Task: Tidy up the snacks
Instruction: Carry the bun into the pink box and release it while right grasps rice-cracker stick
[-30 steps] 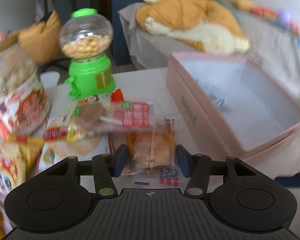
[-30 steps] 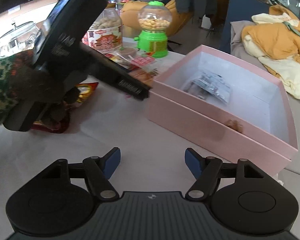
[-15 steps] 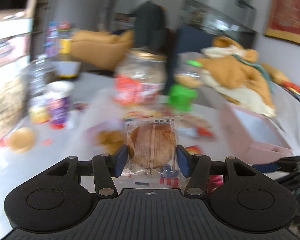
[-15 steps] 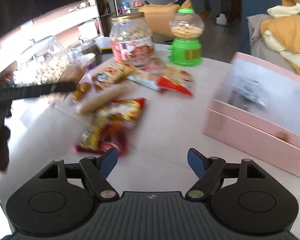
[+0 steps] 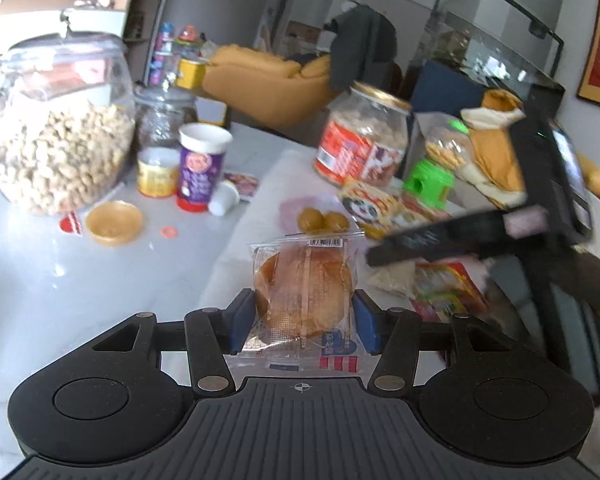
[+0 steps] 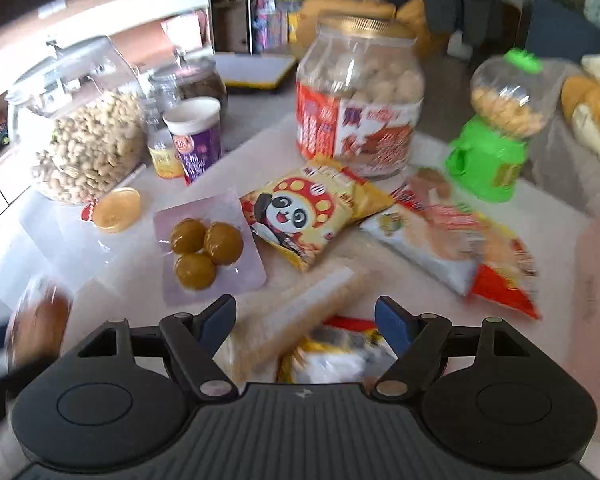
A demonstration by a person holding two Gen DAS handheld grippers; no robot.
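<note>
Clamping a wrapped bun (image 5: 305, 294) between its blue pads, left gripper (image 5: 304, 320) above the table (image 5: 80, 280), right gripper (image 6: 305, 322) jaws apart, empty, over snack packets (image 6: 300, 320)

My white table (image 6: 132, 276) carries a glass jar of nuts (image 6: 84, 140), a purple cup (image 6: 196, 136), a red-labelled biscuit jar (image 6: 358, 100), a green candy dispenser (image 6: 496, 128), a panda snack bag (image 6: 308, 212), a pack of three green plums (image 6: 204, 248) and a yellow lid (image 6: 116, 210).
</note>
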